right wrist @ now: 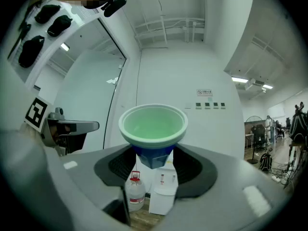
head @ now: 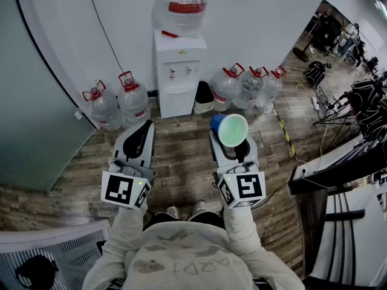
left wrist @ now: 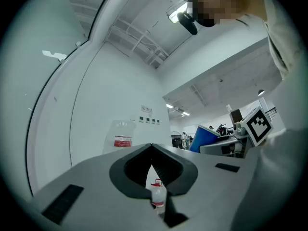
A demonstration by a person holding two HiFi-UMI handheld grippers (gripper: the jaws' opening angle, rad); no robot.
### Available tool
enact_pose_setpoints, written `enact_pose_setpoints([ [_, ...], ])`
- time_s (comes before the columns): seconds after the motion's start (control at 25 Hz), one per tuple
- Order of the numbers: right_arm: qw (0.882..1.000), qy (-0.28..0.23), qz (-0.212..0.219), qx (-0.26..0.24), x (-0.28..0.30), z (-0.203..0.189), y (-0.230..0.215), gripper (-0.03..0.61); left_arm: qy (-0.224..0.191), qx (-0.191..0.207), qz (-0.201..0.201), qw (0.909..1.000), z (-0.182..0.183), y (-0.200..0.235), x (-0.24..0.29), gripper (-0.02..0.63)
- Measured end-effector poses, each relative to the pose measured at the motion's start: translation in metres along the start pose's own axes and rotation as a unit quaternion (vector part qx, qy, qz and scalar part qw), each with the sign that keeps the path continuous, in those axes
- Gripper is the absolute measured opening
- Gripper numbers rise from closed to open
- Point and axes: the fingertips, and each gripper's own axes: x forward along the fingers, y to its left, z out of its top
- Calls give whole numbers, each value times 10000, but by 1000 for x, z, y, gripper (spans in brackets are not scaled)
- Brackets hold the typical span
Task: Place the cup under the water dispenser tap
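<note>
A blue cup [head: 231, 130] with a green inside sits upright between the jaws of my right gripper [head: 230, 141], which is shut on its lower body. In the right gripper view the cup [right wrist: 153, 126] fills the middle, and the white water dispenser [right wrist: 163, 189] shows small below it, some way off. From the head view, the dispenser [head: 178, 71] stands against the far wall with a large bottle [head: 181, 5] on top. My left gripper [head: 143, 130] is held level beside the right one, its jaws together with nothing in them. The left gripper view shows the cup [left wrist: 206, 137] off to the right.
Full water jugs stand on the wood floor left [head: 118, 101] and right [head: 248, 86] of the dispenser, with a black bin [head: 204, 96] next to it. A glass partition [head: 30, 101] runs along the left. A dark desk [head: 338, 168] and cables lie at the right, a white chair [head: 54, 249] at the lower left.
</note>
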Motion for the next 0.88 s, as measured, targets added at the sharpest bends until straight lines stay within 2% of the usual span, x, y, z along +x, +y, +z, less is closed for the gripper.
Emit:
enact_pose_setpoints([
  [0.48,10000,-31,27,-56,-6,2,18,249,-41,2,43,10000,2,7,-16,6],
  [0.88,9998,-91,-119,-91,3,6,14,249,-105,24,28,9999,5,16,-14,6],
])
